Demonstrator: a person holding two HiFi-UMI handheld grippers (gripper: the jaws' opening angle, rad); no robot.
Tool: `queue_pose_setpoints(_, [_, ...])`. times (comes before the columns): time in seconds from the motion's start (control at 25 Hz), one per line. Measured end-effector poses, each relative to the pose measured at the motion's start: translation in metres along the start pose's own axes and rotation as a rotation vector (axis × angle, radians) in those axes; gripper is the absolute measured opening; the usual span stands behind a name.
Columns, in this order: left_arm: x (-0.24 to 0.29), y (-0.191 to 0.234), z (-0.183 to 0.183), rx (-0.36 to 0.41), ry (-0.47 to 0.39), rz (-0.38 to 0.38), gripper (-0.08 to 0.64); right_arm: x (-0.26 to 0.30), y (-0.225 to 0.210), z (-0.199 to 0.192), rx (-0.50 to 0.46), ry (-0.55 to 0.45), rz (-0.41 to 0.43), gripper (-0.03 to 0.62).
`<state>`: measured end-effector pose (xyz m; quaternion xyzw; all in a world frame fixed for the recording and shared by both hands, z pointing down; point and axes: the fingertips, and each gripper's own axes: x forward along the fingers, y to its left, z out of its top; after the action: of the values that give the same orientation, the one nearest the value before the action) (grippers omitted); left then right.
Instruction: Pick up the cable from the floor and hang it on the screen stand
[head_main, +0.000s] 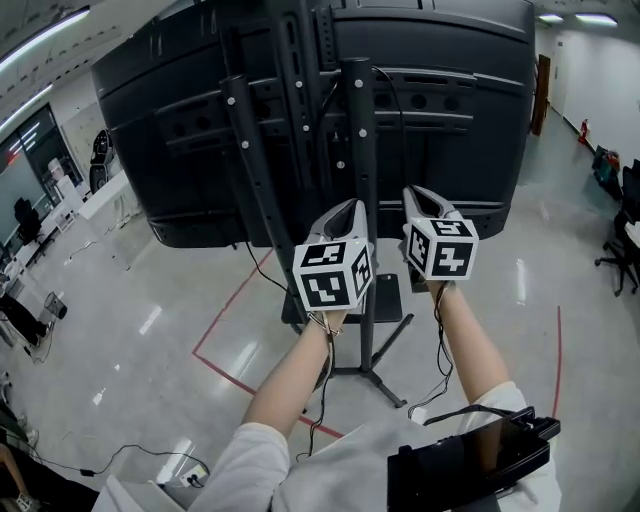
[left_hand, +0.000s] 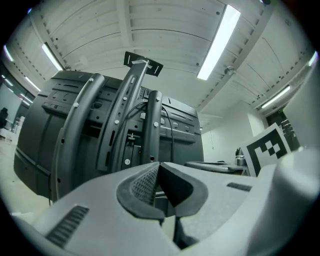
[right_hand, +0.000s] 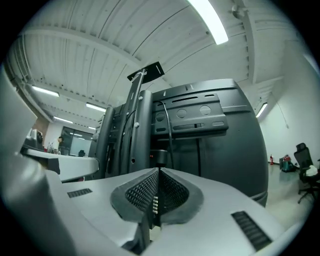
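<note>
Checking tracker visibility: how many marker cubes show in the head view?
2. One cube sits on the left gripper, just left of centre; the other cube on the right gripper, beside it and slightly higher. No others appear hidden.

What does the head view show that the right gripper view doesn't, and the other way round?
Only the head view: the red line on the floor, the base of the screen stand and the person's forearms. Only the right gripper view: the ceiling light and the right gripper with its fingers pressed together. Both: the back of the screen and the screen stand's posts.
</note>
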<state>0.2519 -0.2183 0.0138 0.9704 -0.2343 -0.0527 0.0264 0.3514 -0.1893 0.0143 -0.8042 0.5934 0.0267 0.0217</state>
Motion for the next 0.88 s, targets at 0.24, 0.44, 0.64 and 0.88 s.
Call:
queue_pose_setpoints(0.24, [-0.024, -0.008, -0.045, 0.031, 0.032, 0.025, 0.003, -0.035, 0.008, -0.051, 0.061, 0.034, -0.037, 0.02])
queue_pose_setpoints(0.44, [-0.043, -0.005, -0.091, -0.003, 0.075, 0.071, 0.003, -0.055, 0.014, -0.107, 0.117, 0.133, -0.037, 0.02])
queue_pose_setpoints(0.64, [-0.049, 0.003, -0.109, -0.062, 0.088, 0.129, 0.003, -0.063, 0.023, -0.123, 0.137, 0.172, -0.01, 0.02])
queue_pose_setpoints(0.88, [-0.051, 0.004, -0.106, -0.077, 0.078, 0.148, 0.003, -0.069, 0.025, -0.113, 0.164, 0.149, 0.02, 0.018])
